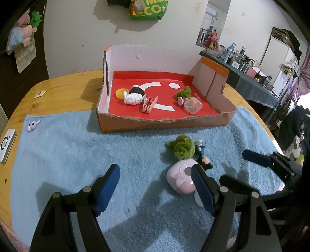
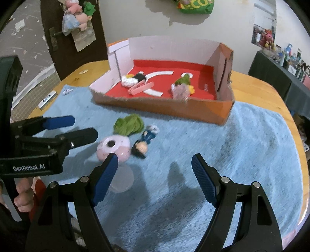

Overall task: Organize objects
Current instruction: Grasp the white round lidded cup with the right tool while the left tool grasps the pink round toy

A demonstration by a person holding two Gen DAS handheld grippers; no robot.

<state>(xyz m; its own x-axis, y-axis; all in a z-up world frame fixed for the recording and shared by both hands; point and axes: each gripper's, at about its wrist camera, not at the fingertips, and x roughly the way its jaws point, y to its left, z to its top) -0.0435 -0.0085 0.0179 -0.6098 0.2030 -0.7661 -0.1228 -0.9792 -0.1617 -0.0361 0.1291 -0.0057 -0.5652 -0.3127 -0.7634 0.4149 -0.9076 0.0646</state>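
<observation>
A round wood table [image 1: 58, 85] fills the middle of both views. A fluffy blue towel [image 1: 77, 155] lies over most of it. At the top middle sits a torn cardboard box [image 1: 164, 124] with a red floor. Small toys lie inside it: a yellow ring [image 1: 121, 92], a pink clip [image 1: 149, 104], a green fuzzy toy [image 1: 184, 92] and a clear little case [image 1: 192, 105].

On the towel, below the box, three things lie close together: a green plush [image 1: 182, 147], a little doll [image 2: 144, 143] with black hair, and a pink round case [image 1: 179, 178].

The left gripper [image 1: 155, 184] hangs over the towel at the bottom, spread wide and holding nothing. The right gripper [image 2: 155, 174] is wide apart too, with only towel between its fingers.

Behind the table is a white wall [image 1: 77, 38] with a green bag [image 1: 147, 9] hanging at the top. A dark door [image 2: 58, 38] is at the upper left. A crowded shelf [image 1: 242, 60] runs along the right.
</observation>
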